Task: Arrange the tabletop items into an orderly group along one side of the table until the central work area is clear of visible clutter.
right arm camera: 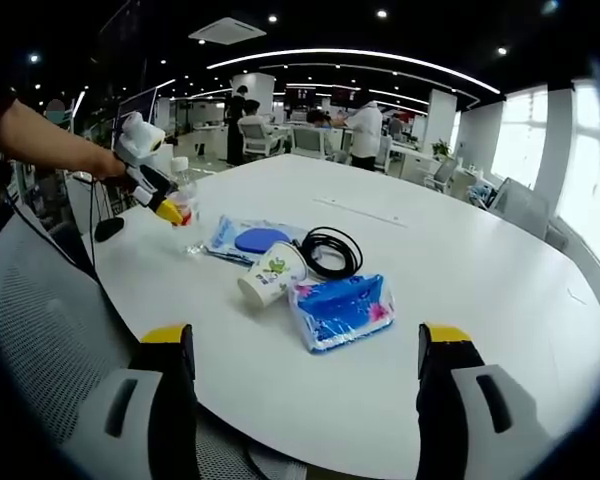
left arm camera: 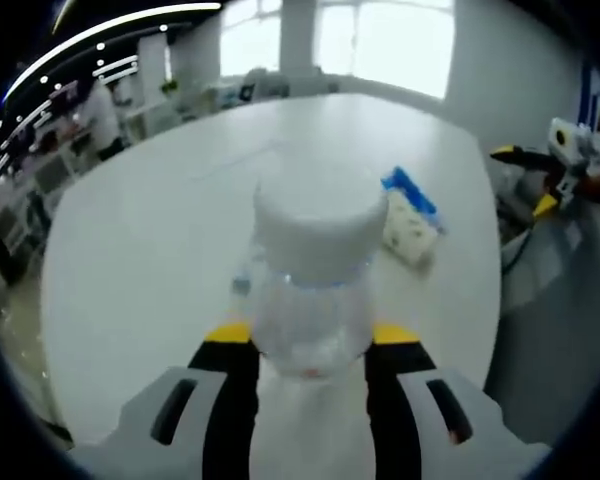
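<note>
White round table in an open office carries the clutter. Left gripper clamps a clear bottle with a white cap, above the table's edge. Right gripper gapes wide, holding nothing. Near that edge lie a tipped paper cup, blue tissue pack, black cable coil and blue pouch.

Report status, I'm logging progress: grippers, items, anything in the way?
Left gripper shut on clear bottle. Right gripper open, empty. Paper cup, blue tissue pack, black cable, blue pouch clustered near table edge. Nothing blocking.
</note>
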`<state>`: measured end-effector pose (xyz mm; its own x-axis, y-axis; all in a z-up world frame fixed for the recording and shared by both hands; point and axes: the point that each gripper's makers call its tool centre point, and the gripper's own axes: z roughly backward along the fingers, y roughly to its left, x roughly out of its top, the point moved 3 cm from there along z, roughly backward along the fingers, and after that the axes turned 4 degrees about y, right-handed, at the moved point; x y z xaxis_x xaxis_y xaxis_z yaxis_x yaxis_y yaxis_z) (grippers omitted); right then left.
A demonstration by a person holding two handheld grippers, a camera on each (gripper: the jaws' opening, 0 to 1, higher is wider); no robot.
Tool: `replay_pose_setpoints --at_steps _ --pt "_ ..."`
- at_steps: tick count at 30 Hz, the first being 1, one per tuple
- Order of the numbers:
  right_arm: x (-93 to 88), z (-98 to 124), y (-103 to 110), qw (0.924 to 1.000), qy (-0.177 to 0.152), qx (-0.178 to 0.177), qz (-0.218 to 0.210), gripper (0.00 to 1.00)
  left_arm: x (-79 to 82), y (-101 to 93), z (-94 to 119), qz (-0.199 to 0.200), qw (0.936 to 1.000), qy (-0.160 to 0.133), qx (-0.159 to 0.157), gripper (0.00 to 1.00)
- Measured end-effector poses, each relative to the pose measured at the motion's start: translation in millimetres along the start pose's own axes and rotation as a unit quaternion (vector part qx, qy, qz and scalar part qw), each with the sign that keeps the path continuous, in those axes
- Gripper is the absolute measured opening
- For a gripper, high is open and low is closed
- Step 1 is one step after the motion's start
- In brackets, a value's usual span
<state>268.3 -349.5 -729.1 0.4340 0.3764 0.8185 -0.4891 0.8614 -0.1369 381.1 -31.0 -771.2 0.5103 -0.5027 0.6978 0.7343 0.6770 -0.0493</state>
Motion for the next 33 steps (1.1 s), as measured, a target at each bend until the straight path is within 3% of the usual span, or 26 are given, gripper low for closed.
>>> replay_pose_setpoints --at_steps 10,15,18,21,22,33 --pt "-0.2 0.4 -0.5 1.0000 0.000 0.001 0.001 0.92 -0.3 -2.1 -0.6 -0.006 1.0000 0.001 0.003 0.39" --pt "0.0 0.6 -0.5 1.0000 -0.001 0.000 0.001 0.92 0.5 -2.7 1.3 0.015 0.9996 -0.013 0.018 0.40" --pt "-0.2 0.3 -0.6 1.0000 0.000 0.000 0.001 0.92 5.6 -2.4 5.3 0.051 0.9971 -0.042 0.038 0.41" --pt "-0.1 0.3 -0.8 1.0000 0.000 0.000 0.002 0.92 5.6 -0.1 10.0 0.086 0.9922 -0.050 0.075 0.44" --pt "-0.2 0.3 -1.1 1.0000 0.000 -0.001 0.002 0.92 10.2 -3.2 10.8 0.102 0.9893 -0.073 0.075 0.44" --pt "-0.6 -0.1 -0.7 1.0000 0.002 0.000 0.003 0.92 8.9 -8.5 9.0 0.156 0.9747 -0.084 0.137 0.52"
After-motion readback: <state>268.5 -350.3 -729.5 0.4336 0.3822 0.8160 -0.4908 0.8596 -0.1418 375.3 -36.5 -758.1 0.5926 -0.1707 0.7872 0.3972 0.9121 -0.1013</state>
